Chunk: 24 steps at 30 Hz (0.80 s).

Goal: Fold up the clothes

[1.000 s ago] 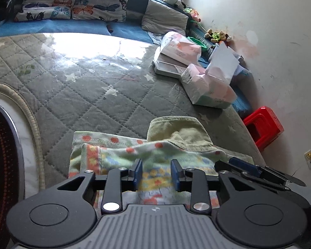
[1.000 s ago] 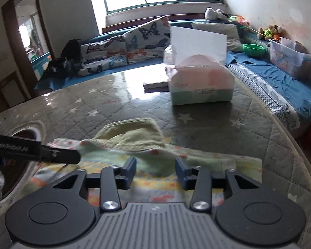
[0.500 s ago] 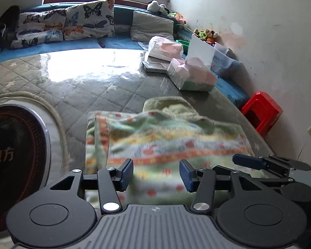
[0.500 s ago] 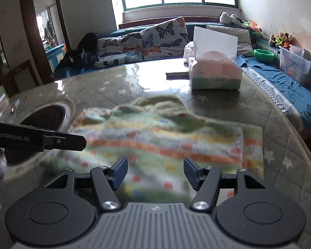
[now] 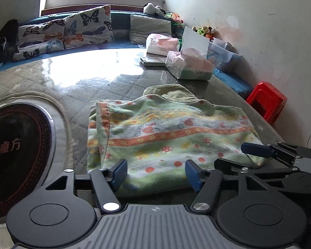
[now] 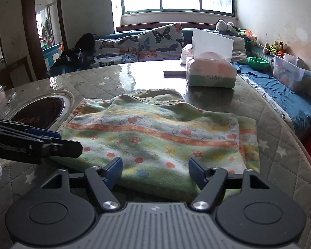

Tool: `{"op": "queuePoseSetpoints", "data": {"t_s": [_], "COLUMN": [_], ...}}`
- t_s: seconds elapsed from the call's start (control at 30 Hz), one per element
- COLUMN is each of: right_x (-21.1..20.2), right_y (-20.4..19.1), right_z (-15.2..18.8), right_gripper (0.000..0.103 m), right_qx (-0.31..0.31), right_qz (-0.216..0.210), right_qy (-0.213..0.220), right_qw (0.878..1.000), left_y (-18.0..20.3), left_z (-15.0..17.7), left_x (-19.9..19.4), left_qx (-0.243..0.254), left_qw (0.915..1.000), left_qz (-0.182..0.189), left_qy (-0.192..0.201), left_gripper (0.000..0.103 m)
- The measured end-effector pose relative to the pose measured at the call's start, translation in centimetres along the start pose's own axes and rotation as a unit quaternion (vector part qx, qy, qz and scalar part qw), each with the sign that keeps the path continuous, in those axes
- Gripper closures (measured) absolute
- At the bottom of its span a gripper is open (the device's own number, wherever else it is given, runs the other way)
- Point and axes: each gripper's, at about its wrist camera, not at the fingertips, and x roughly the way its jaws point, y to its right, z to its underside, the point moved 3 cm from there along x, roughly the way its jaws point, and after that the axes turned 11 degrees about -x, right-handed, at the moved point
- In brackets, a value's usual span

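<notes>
The patterned towel [image 5: 168, 139] lies folded on the quilted surface [image 5: 118, 95], over an olive garment [image 5: 172, 92]; soft, light and limp, it is probably best pinched at a near corner or edge. Left tool [image 5: 155, 174] and right tool [image 6: 155, 173] have just been opening; both stand wide and empty above its near edge.

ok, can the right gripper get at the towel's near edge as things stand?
Probably yes. The right gripper is open, its jaws having just been opening, with nothing held; the patterned towel lies flat right ahead. The left gripper sits off to one side, not blocking.
</notes>
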Motion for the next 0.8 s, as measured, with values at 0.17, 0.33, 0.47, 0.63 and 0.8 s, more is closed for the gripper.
{"op": "queuePoseSetpoints", "data": {"t_s": [0.17,0.33,0.47,0.63,0.8], "right_x": [-0.5,-1.4,-2.2,-2.9,-3.4], "right_y": [-0.3,-0.5,-0.9,-0.9,-0.7], "right_z": [0.1,0.3,0.4,1.1,1.8], "right_gripper": [0.013,0.002,0.0,0.0,0.0], "right_qx": [0.003,0.002,-0.003,0.014,0.036], "right_qz": [0.005,0.021,0.039,0.059,0.072], "right_qy": [0.002,0.008,0.011,0.011,0.01], "right_qw": [1.0,1.0,0.999,0.998,0.997], "left_y": [-0.1,0.0,-0.1,-0.5,-1.1], "left_z": [0.7,1.3,1.7,2.2,2.7], "left_x": [-1.1,-2.0,-2.9,-3.7,-4.1], "left_qx": [0.002,0.012,0.015,0.017,0.008], "left_qw": [1.0,0.9998,0.9996,0.9995,0.9996], "left_qz": [-0.003,-0.012,-0.014,-0.016,-0.023], "left_qy": [0.003,0.01,0.018,0.019,0.017], "left_gripper": [0.021,0.006,0.0,0.0,0.0]}}
